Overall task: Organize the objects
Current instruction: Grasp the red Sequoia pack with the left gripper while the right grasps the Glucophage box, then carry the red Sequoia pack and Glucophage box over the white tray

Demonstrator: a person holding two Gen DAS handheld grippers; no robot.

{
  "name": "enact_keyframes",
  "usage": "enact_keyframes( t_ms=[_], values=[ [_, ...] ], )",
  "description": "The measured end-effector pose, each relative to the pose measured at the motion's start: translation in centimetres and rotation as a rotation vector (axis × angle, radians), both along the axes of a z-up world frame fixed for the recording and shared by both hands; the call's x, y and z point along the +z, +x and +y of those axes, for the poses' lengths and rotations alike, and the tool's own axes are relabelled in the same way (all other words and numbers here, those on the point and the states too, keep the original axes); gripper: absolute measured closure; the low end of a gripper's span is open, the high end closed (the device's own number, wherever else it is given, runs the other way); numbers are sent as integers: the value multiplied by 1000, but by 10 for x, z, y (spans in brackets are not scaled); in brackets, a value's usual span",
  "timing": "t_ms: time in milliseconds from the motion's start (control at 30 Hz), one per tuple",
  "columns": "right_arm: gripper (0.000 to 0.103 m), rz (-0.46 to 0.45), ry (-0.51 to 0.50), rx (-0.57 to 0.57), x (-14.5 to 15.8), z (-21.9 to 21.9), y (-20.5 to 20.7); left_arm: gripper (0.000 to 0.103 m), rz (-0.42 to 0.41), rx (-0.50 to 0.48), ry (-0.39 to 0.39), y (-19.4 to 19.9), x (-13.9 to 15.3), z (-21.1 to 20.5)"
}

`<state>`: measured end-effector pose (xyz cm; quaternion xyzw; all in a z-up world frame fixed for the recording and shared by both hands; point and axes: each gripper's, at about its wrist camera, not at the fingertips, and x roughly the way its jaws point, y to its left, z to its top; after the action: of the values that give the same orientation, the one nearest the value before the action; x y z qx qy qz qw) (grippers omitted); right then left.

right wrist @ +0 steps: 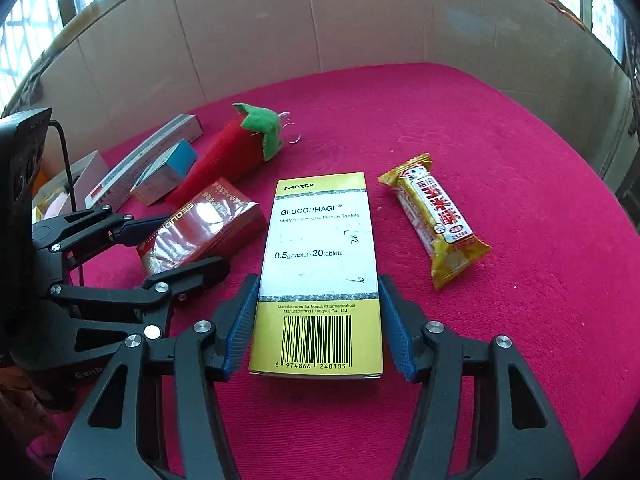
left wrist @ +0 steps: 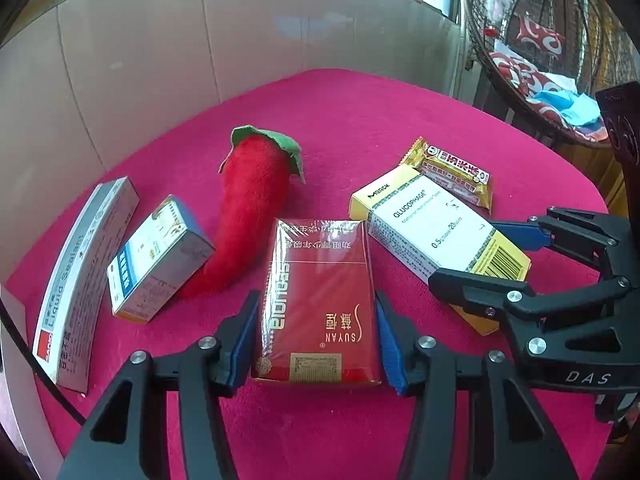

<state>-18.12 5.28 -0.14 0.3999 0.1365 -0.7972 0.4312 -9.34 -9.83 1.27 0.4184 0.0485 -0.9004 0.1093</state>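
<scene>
Tabletop [right wrist: 480, 128] under magenta cloth, cardboard screen [right wrist: 280, 32] behind, windows beyond.

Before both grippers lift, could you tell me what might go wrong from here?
1. The left gripper holds the red pack near its close end only; it could tip when lifted.
2. The right gripper likewise grips the Glucophage box at its barcode end, so the far end may sag.
3. The two grippers sit close together and could knock each other, or the pack could brush the plush chilli.
</scene>
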Motion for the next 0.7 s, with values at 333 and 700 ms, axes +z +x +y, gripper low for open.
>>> enact_keyframes(
  t_ms=[333,700],
  values=[
    [45,-24,-29,-5,1,0,-2,50,75,83,-30,17,10,9],
    [45,85,-134,-67,19,20,10,50,265,271,-144,65,33,10]
  ],
)
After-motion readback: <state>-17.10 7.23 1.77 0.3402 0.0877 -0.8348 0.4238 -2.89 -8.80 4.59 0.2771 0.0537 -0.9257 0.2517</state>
